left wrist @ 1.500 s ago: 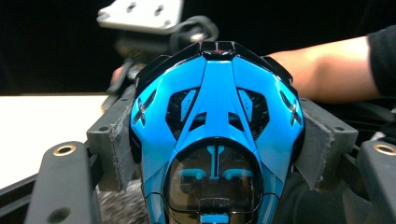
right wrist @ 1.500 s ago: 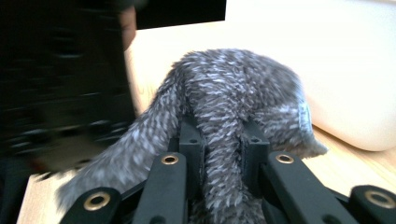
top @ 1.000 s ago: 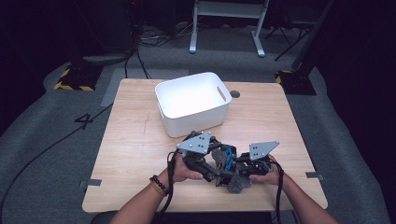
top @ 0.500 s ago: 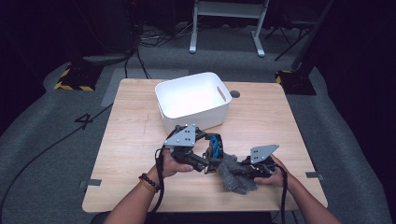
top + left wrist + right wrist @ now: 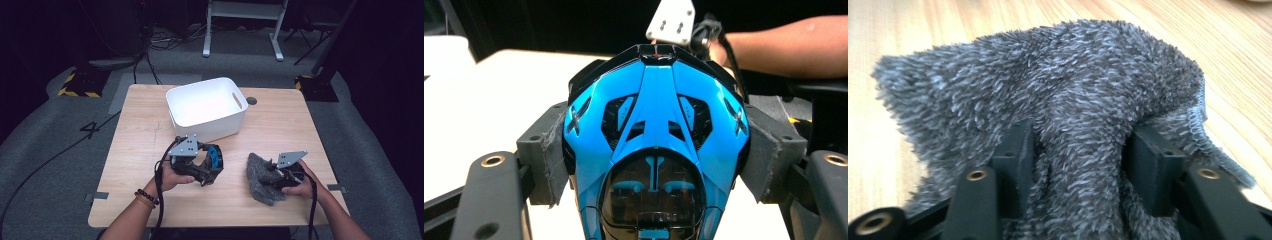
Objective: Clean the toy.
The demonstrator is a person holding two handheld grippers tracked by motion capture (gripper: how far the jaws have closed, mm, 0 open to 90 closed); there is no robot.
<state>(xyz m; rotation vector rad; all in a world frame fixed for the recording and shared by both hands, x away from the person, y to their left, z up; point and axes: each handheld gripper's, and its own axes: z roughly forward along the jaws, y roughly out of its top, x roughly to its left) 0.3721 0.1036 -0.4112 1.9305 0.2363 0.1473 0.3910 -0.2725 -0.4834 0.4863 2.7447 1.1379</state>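
**Operator:** Checking status: where do the two items sit on the bench (image 5: 150, 135)?

**Inspector:** The blue and black helmet-shaped toy (image 5: 214, 159) is at about 6 o'clock from the white bin (image 5: 207, 107), just in front of its near wall and apart from it. The grey fuzzy cloth (image 5: 260, 176) lies on the wood at roughly 3 o'clock from the toy, well apart from it.

**Operator:** State of each claw?

**Inspector:** The left claw (image 5: 651, 165) is clamped on the toy; both padded fingers (image 5: 546, 150) press its flanks. The right claw (image 5: 1080, 165) has just been opening. A fold of cloth stands between its jaws, yet they look slack around it rather than pinching.

**Operator:** Progress assessment?

**Inspector:** Judged from the layout: toy and cloth are separated, so that step appears complete. The cloth is set down and looks to be in release. The bin holds nothing that can be seen from above.

**Operator:** Remaining work?

**Inspector:** Probably clearing the right claw from the cloth, then carrying the toy toward 12 o'clock and placing it in the bin. Whether the cloth follows cannot be determined.
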